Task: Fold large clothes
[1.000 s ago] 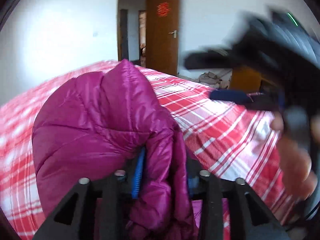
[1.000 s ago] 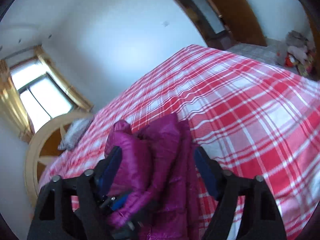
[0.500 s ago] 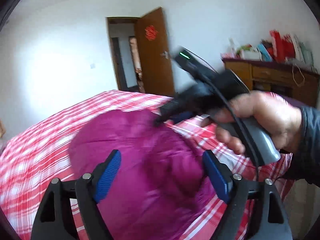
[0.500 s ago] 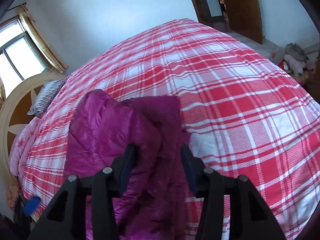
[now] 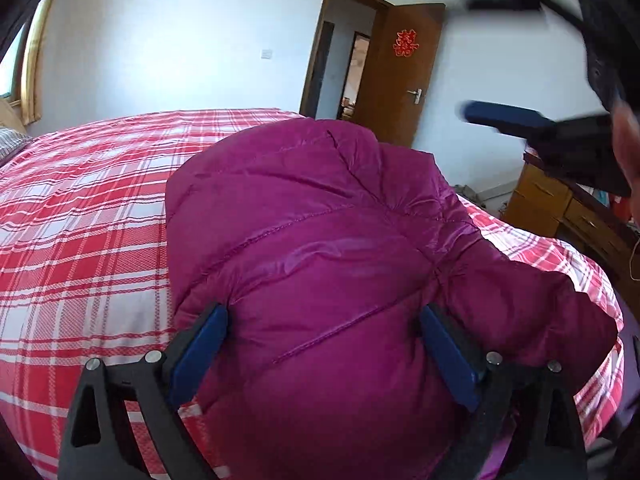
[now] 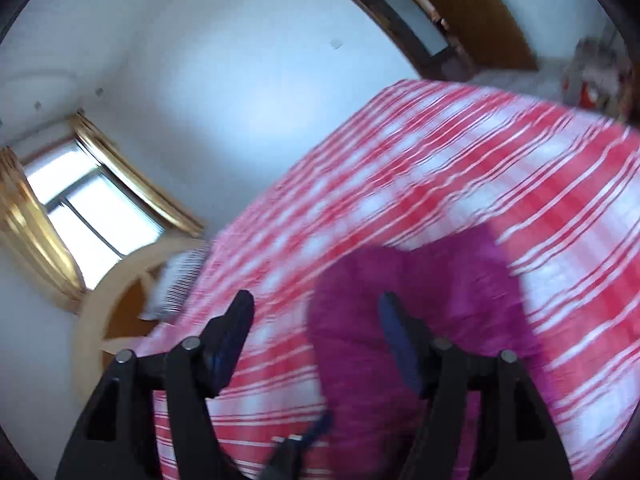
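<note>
Bedroom setting: a bed (image 5: 80, 216) under a red-and-white plaid cover, with an open brown door (image 5: 394, 76) beyond and a wooden dresser (image 5: 560, 208) at the side. Your task item, a magenta quilted down jacket (image 5: 320, 264), lies bundled in a puffy mound on the cover near the bed's edge. Your left gripper (image 5: 322, 344) has its jaws spread wide, straddling the mound and holding nothing; that posture suits pressing the padding flat, in my judgement. Your right gripper (image 6: 316, 320) is raised above the bed with jaws likewise released, the jacket below and partly behind one finger; this view is motion-blurred. Finding: the bundle is compact but bulging, so the fold is probably near completion and needs flattening.
</note>
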The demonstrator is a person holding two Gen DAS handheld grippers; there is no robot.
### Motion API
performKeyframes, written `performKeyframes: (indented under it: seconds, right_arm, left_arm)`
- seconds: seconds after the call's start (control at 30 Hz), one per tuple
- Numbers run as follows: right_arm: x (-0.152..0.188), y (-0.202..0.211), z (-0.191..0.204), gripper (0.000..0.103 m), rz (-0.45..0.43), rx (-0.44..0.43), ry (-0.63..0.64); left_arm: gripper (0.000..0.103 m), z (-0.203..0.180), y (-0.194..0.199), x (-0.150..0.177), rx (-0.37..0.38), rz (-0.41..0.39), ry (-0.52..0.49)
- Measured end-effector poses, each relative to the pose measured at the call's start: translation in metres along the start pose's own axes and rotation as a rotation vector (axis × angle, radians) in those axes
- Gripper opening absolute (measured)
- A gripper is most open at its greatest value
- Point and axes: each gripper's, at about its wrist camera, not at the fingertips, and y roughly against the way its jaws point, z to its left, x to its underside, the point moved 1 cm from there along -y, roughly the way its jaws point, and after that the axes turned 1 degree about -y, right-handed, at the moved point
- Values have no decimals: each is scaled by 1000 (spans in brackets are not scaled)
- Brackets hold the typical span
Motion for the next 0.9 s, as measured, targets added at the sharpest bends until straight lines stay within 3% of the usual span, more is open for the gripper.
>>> performKeyframes:
  seconds: [0.07,0.13,0.17,0.23,0.33,0.4,0.5,0.63,0.77,0.9]
  right_arm:
    - [3,-23,-4,70,-5,-56,-22]
    - [0,-41,-20,70,-20,-15,-40]
    - [-3,-47,-38,70,-31,11,-89]
    - [-10,-48,-61,70,-62,94,-125]
    - [-19,-44,-85,74,-116,190,-115]
    - [-23,-47,-98,75,-153,306,-53]
    - [-26,-62,-114,75,-130,368,-27]
    - [-34,-68,-125,75,-135,447,-30]
    - [-18,-55,-126,77,-108,500,-26]
    - [-22,-25,-99,77,-181,448,7]
  left_arm:
    - [97,0,3,-1,4,2,-1]
    - [97,12,9,5,5,21,25]
    - [97,22,11,4,-15,43,36]
    - [97,41,23,9,20,32,74]
    - [97,59,31,1,20,17,138]
    - [97,64,38,-12,-33,-25,171]
    - [97,63,48,-38,28,-97,226]
    - [97,43,31,-58,-72,-90,103]
    - [97,40,-32,-68,-223,12,-87]
    - [97,42,-70,-56,-137,88,-38]
